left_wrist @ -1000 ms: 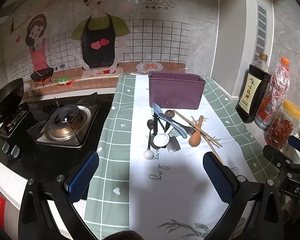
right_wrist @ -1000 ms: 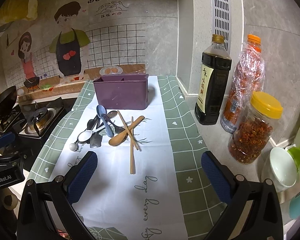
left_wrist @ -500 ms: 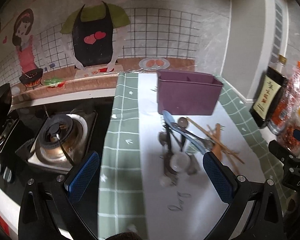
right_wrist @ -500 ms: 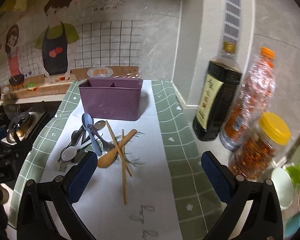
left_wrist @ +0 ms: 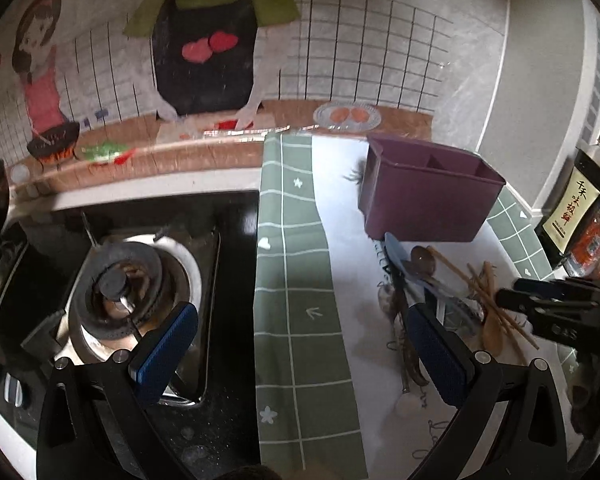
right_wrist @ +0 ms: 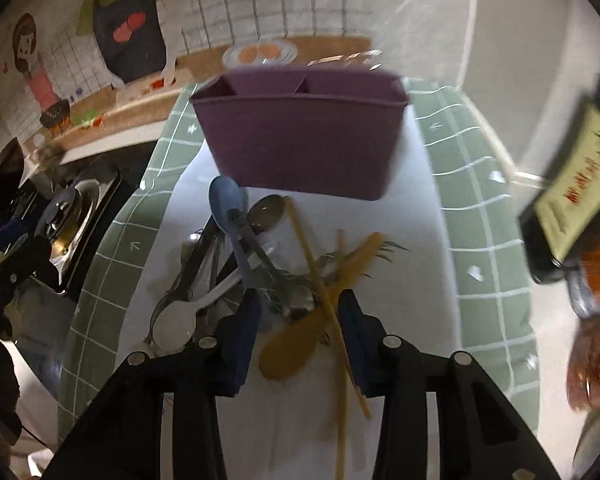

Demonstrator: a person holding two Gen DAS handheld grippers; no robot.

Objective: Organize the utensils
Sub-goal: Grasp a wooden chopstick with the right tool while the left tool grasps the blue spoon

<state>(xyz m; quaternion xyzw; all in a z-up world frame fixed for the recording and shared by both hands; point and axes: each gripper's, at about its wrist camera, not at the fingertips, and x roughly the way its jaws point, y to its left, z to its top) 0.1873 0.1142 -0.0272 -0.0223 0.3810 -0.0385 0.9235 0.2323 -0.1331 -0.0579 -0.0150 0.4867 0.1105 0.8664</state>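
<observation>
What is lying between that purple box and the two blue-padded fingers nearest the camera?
In the right wrist view, a jumbled pile: a blue spoon, a metal spoon, a white spoon, a wooden spoon and chopsticks, in front of the purple box.

Dark sauce bottle (left_wrist: 571, 216) with cream label printed 千禾 in black, smaller characters unreadable

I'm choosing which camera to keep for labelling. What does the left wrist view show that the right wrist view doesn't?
Only the left wrist view: the gas burner in full, seen between the wide-open left gripper fingers.

Only the right wrist view: the white spoon and the right gripper, jaws just narrowed around the wooden spoon and chopsticks, not clearly pressing on them.

Both: purple caddy, blue spoon, green checked cloth, soy sauce bottle.
</observation>
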